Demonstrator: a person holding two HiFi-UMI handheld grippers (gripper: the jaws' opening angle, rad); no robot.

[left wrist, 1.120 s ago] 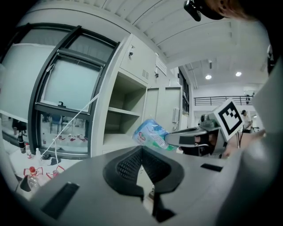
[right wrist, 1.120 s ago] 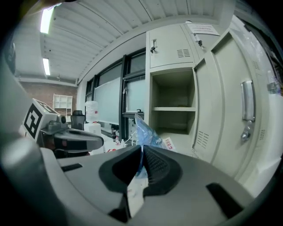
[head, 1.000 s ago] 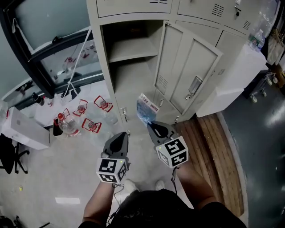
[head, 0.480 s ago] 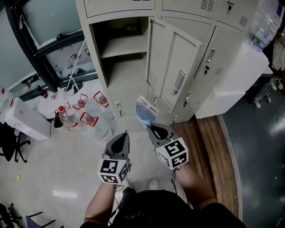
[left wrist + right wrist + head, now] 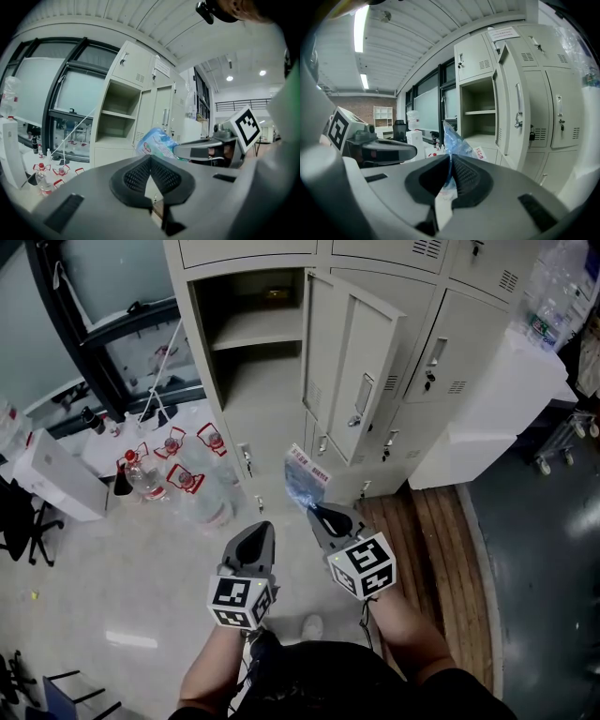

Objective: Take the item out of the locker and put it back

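Packet of blue plastic is being pinched between the closed fingers of the right gripper, out in front of the open locker. The taking-out is being judged done, the putting-back not yet done. Nothing is being held by the left gripper, its fingers pressed together. Room is being offered by the lower compartment, with the shelf above and the door edge at its right being noted as limits.
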